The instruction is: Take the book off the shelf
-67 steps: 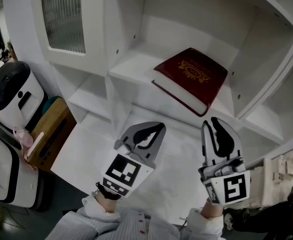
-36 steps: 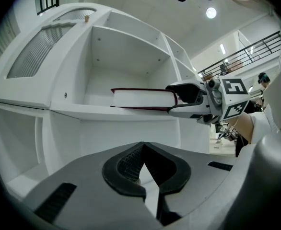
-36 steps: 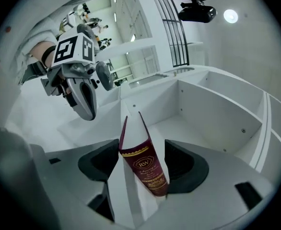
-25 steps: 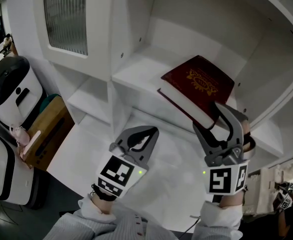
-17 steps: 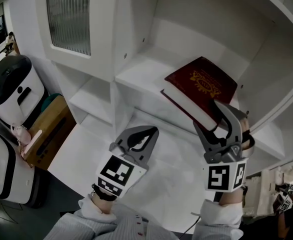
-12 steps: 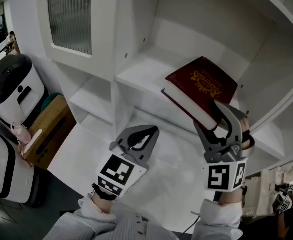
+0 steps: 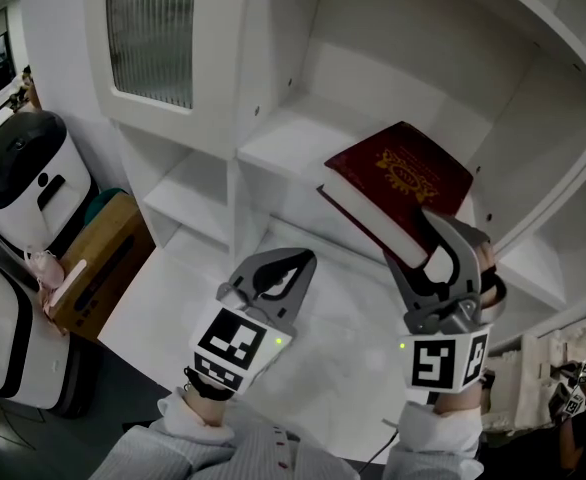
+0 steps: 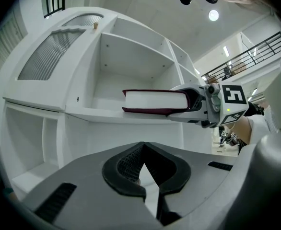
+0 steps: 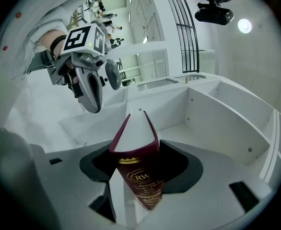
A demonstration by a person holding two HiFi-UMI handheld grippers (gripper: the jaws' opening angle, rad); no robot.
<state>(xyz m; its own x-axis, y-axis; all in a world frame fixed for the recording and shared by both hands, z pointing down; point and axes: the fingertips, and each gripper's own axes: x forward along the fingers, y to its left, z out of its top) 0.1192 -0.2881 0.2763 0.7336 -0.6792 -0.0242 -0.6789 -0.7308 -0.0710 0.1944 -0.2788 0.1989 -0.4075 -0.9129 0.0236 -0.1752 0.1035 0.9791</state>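
Note:
A dark red book [image 7: 398, 178] with a gold crest lies flat on the white shelf [image 7: 283, 133], its near corner jutting over the shelf's front edge. My right gripper [image 7: 415, 240] is shut on that near corner, one jaw above the cover and one below. In the right gripper view the book [image 9: 135, 143] stands wedged between the jaws of the right gripper [image 9: 136, 158]. My left gripper [image 7: 291, 258] hangs lower and to the left, shut and empty, above the white counter. From the left gripper view, the book [image 8: 155, 100] shows edge-on, held by the right gripper [image 8: 195, 99].
The shelf unit has a frosted cabinet door [image 7: 153, 33] at upper left and open compartments [image 7: 188, 193] below. A white and black machine [image 7: 18, 183] and a wooden box [image 7: 98, 258] stand at the left. A white counter [image 7: 313, 358] lies under the shelf.
My right gripper rose from the counter, turned, and shut on the book's near corner. Over the last half second the book has shifted slightly toward the shelf's front edge. The left gripper stayed put.

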